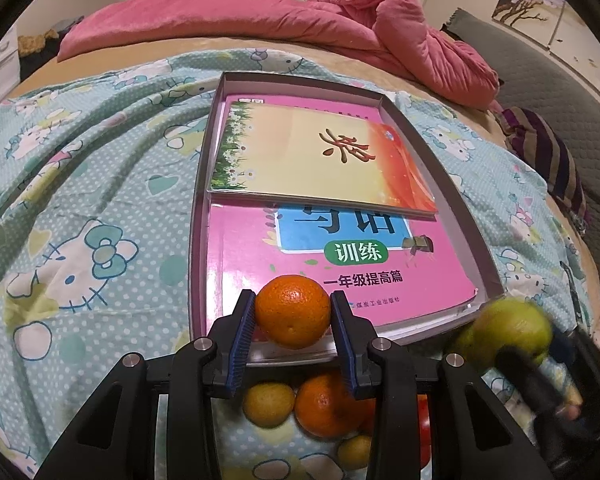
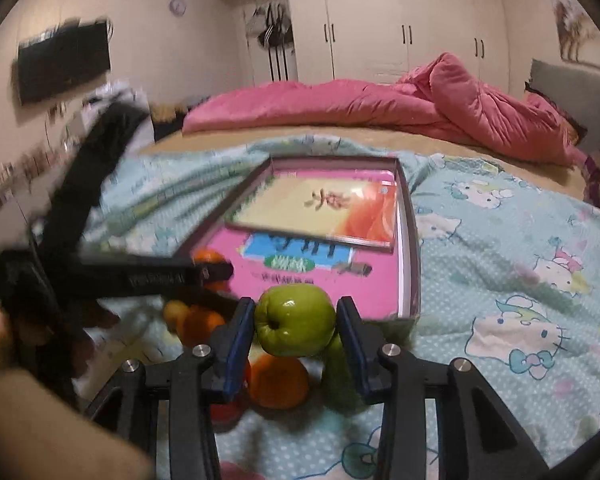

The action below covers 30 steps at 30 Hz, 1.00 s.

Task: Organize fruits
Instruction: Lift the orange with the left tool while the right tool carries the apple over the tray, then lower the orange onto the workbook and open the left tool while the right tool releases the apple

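My left gripper (image 1: 293,312) is shut on an orange (image 1: 293,311) and holds it above the near edge of a grey box lid (image 1: 198,208) that holds books. My right gripper (image 2: 296,322) is shut on a green apple (image 2: 295,319), which shows blurred at the right of the left wrist view (image 1: 508,330). Below the grippers, loose fruit lies on the bedspread: a second orange (image 1: 326,406), a yellowish fruit (image 1: 269,404), another yellow one (image 1: 354,452) and something red (image 1: 424,420). The left gripper shows blurred in the right wrist view (image 2: 216,270).
The box lid (image 2: 410,240) lies on a blue cartoon-cat bedspread (image 1: 80,220). In it are a pink workbook (image 1: 340,264) and a yellow-orange book (image 1: 320,156). A pink duvet (image 1: 340,28) is bunched at the far side. A striped cloth (image 1: 548,152) lies at the right.
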Motion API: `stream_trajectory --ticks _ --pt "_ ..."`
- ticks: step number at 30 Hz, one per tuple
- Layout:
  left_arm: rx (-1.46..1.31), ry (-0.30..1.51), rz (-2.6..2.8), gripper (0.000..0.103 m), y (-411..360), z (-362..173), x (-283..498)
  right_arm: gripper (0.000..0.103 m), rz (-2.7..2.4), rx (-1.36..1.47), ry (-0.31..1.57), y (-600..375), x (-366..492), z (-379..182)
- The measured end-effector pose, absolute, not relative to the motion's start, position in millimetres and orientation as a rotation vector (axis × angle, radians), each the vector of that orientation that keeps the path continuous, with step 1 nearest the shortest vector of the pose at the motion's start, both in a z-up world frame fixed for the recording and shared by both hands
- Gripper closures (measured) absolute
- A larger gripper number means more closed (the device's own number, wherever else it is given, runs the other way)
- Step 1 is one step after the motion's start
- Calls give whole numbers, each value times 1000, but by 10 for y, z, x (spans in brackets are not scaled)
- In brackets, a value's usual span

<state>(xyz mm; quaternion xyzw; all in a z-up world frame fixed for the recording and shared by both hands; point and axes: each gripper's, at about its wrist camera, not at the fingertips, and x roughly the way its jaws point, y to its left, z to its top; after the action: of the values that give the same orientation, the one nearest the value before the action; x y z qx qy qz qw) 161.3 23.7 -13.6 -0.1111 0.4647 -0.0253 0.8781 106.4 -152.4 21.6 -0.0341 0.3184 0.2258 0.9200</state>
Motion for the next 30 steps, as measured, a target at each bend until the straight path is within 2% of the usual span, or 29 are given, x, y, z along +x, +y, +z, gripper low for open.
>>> stream_trajectory --ticks 6,13,30 --pt "-223 971 -47 64 212 -154 1653 61 439 -42 632 -1541 1324 356" --pt "-195 966 -43 64 179 -157 1652 61 369 -100 736 -1495 1628 65" --pt "-191 963 -43 64 165 -158 1641 60 348 -125 771 -1552 1661 -75"
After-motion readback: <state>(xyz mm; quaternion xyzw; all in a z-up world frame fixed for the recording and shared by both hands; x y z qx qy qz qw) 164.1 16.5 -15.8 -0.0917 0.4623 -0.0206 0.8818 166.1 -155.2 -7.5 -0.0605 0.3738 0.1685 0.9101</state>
